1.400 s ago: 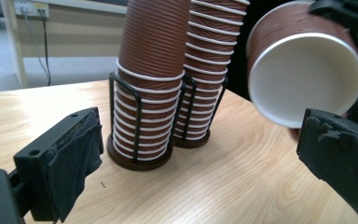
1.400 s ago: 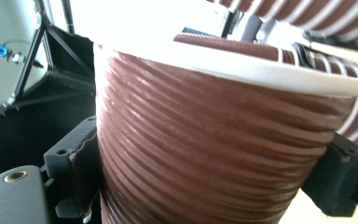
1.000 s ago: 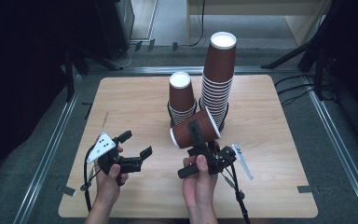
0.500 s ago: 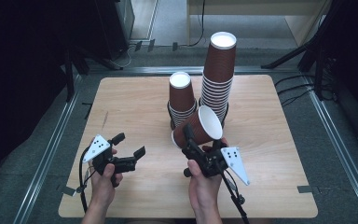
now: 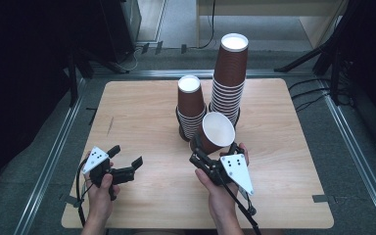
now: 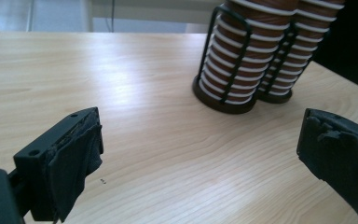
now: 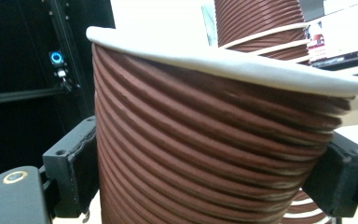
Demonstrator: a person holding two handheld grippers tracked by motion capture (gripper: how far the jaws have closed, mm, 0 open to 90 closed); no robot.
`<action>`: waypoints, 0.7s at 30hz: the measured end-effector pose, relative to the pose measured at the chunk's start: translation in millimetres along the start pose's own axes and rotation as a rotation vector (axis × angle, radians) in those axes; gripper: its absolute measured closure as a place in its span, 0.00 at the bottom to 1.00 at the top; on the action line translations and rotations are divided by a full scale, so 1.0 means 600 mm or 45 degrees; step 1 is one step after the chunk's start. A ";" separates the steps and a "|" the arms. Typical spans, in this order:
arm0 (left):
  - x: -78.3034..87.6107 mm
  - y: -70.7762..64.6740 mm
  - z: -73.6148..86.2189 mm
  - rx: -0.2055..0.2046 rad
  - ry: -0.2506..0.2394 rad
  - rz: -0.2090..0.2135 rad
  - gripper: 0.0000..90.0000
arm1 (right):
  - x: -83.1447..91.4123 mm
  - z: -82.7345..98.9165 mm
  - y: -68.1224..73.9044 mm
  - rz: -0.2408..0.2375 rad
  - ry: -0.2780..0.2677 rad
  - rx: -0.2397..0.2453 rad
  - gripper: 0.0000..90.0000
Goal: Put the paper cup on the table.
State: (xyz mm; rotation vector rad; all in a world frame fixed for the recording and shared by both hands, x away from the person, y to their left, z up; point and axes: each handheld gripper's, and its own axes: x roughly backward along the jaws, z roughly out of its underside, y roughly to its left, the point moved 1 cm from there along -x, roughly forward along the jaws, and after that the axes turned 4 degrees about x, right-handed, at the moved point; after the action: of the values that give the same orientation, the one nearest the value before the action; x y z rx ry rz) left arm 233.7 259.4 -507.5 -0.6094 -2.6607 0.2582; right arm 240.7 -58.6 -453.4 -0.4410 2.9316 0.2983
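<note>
Item, single ribbed brown cup [image 5: 217, 132]: I had it clamped between the right gripper's [image 5: 206, 155] jaws, tilted mouth-up just near of the two racked cup stacks [image 5: 192, 105] at the table's [image 5: 142, 103] far centre. Item, left gripper [image 5: 125, 161]: jaws spread wide on nothing, low over bare wood at near left, open board around it. In the right gripper view the cup's [image 7: 205, 140] base was cut off; the left gripper view showed the stacks' wire racks [image 6: 223, 56], tops cropped.

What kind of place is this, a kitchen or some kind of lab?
Most likely a lab recording setup: a bare wooden table on a metal-framed floor, dark equipment stands around it, and two stacks of paper cups set out as props.
</note>
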 end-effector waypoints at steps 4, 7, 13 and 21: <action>0.002 0.009 0.010 0.002 0.015 -0.031 0.01 | -0.005 0.001 -0.017 -0.009 0.006 0.085 0.14; 0.003 0.014 0.019 -0.009 0.034 -0.055 0.01 | -0.009 0.004 -0.032 -0.026 0.025 0.142 0.14; 0.004 0.021 0.040 -0.025 0.064 -0.093 0.01 | -0.007 0.008 -0.073 -0.055 0.077 0.201 0.13; 0.007 0.031 0.052 -0.017 0.083 -0.127 0.01 | -0.003 0.014 -0.117 -0.065 0.083 0.244 0.13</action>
State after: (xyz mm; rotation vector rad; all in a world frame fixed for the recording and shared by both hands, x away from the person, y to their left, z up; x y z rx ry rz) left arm 224.4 274.9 -539.4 -0.4794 -2.6225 0.1887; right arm 264.9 -122.0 -473.3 -0.5050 2.9686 -0.0039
